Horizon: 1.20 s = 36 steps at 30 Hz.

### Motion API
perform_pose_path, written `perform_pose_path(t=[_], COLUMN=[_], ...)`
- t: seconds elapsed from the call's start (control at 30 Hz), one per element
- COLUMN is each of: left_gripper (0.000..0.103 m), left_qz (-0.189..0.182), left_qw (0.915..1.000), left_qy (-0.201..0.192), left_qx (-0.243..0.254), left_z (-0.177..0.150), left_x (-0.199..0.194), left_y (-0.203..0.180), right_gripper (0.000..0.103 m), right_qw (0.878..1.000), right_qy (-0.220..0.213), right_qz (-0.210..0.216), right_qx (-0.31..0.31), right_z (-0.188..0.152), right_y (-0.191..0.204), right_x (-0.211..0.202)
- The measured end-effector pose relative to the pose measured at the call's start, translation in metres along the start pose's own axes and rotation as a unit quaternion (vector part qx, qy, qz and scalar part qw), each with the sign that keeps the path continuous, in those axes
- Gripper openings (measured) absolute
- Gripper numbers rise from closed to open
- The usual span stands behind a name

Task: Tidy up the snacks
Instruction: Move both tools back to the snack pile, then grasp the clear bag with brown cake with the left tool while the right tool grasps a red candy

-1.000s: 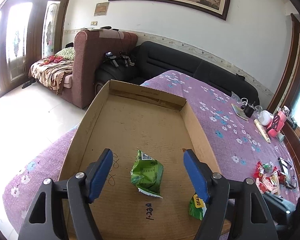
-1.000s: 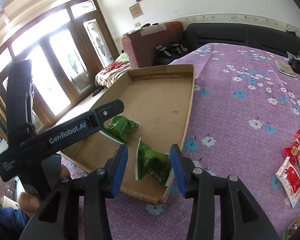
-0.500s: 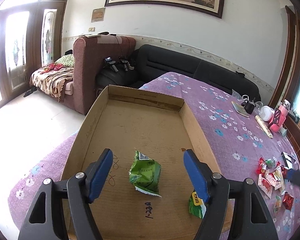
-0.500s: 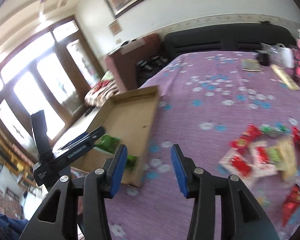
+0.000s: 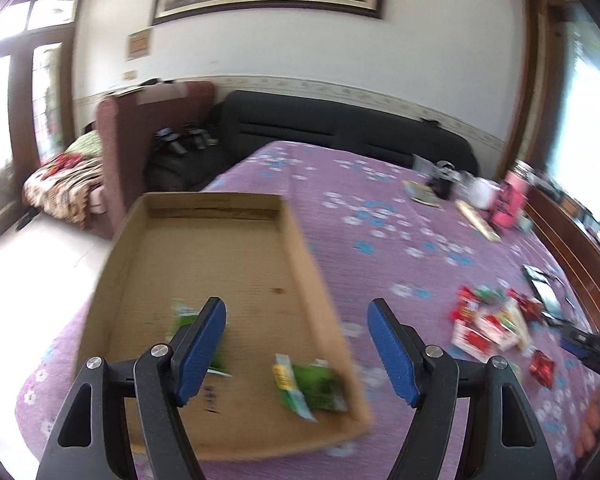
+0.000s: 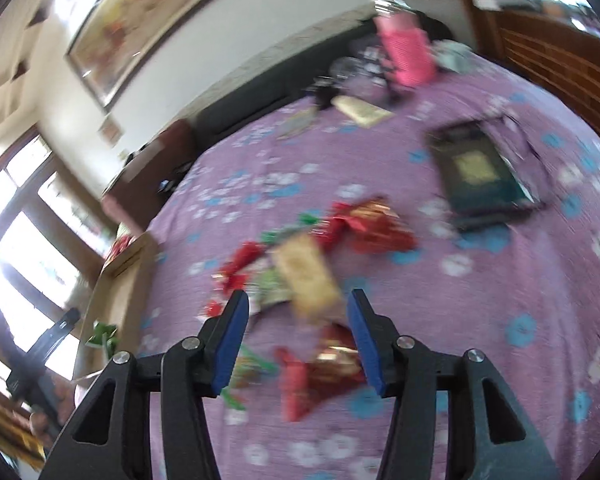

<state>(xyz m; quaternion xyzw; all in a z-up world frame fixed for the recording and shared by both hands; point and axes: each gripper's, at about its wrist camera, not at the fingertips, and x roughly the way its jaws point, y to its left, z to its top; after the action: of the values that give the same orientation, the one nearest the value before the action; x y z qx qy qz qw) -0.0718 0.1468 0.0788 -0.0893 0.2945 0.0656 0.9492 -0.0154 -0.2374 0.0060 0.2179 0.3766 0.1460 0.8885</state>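
- Left gripper (image 5: 296,344), black frame with blue pads, is hovering over the near right corner of the shallow brown cardboard tray (image 5: 300,236); its jaws are standing wide apart, gripping nothing.
- The tray is sitting at the left edge of the purple flower-printed bedspread (image 5: 380,208), long side running away from the camera.
- Two green foil snack packets are lying on the tray floor: one (image 5: 310,388) against the right wall near the near corner, the other (image 5: 188,324) partly hidden behind the left pad. Both are blurred; print is not readable.
- Right gripper (image 6: 298,338), same build, is hanging over the loose pile of red, green and gold snack wrappers (image 6: 324,240) lying mid-bedspread, well apart from the tray.
- Right jaws are opening. A tan rectangular packet (image 6: 308,276) and a red-and-gold wrapper (image 6: 332,364) are showing in the gap between the pads; neither pad is pressing on them, as far as the blur allows.
- In the right wrist view the tray edge (image 6: 120,292) is appearing at the far left.
- A dark flat box with a gold label (image 6: 480,176) is resting toward the right edge of the bedspread; a pink container (image 6: 406,48) is standing near the far edge.
- A black sofa (image 5: 340,132) is running along the far edge of the bedspread.
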Motion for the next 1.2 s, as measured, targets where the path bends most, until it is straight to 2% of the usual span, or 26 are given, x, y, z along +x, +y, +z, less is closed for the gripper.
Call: perform_pose_path(t=[0.1, 0.2, 0.3, 0.33, 0.4, 0.43, 0.6, 0.7, 0.73, 0.87, 0.97, 1.0, 1.2], left_gripper=[0.077, 0.077, 0.077, 0.076, 0.076, 0.076, 0.076, 0.073, 0.066, 0.047, 0.039, 0.032, 0.028], left_qz=[-0.039, -0.096, -0.159, -0.181, -0.203, -0.21, -0.195, -0.178, -0.176, -0.17, -0.167, -0.167, -0.173], left_qw=[0.9987, 0.9922, 0.9757, 0.9656, 0.9523, 0.9436, 0.9336, 0.9327, 0.9315, 0.9293, 0.9326, 0.9342, 0.9487], left_qy=[0.016, 0.055, 0.114, 0.144, 0.179, 0.2, 0.206, 0.201, 0.205, 0.213, 0.198, 0.195, 0.178], left_qx=[0.028, 0.058, 0.098, 0.119, 0.142, 0.16, 0.219, 0.24, 0.244, 0.25, 0.252, 0.248, 0.196], left_z=[-0.002, -0.007, -0.017, -0.023, -0.03, -0.037, -0.052, -0.058, -0.061, -0.069, -0.069, -0.069, -0.054], left_x=[-0.003, 0.001, 0.014, 0.022, 0.031, 0.038, 0.048, 0.057, 0.06, 0.07, 0.071, 0.071, 0.07], left_y=[-0.03, -0.063, -0.105, -0.123, -0.147, -0.163, -0.206, -0.218, -0.22, -0.223, -0.225, -0.224, -0.2], right_gripper=[0.051, 0.051, 0.051, 0.051, 0.053, 0.053, 0.053, 0.053, 0.053, 0.053, 0.053, 0.053, 0.056], right_qw=[0.999, 0.998, 0.998, 0.998, 0.998, 0.998, 0.998, 0.998, 0.998, 0.998, 0.998, 0.998, 0.998], right_qy=[0.023, 0.041, 0.044, 0.043, 0.038, 0.037, 0.033, 0.031, 0.031, 0.033, 0.035, 0.035, 0.047], right_qz=[0.012, 0.022, 0.029, 0.03, 0.032, 0.034, 0.039, 0.041, 0.042, 0.045, 0.046, 0.046, 0.037], right_qx=[0.036, 0.041, 0.032, 0.03, 0.033, 0.035, 0.041, 0.042, 0.042, 0.039, 0.036, 0.036, 0.019], right_z=[-0.001, -0.005, -0.007, -0.007, -0.006, -0.006, -0.004, -0.004, -0.004, -0.003, -0.004, -0.004, -0.005], right_y=[-0.019, -0.021, -0.016, -0.016, -0.017, -0.017, -0.019, -0.021, -0.02, -0.019, -0.017, -0.017, -0.011], right_x=[0.011, 0.018, 0.018, 0.016, 0.014, 0.013, 0.012, 0.011, 0.011, 0.012, 0.012, 0.013, 0.017])
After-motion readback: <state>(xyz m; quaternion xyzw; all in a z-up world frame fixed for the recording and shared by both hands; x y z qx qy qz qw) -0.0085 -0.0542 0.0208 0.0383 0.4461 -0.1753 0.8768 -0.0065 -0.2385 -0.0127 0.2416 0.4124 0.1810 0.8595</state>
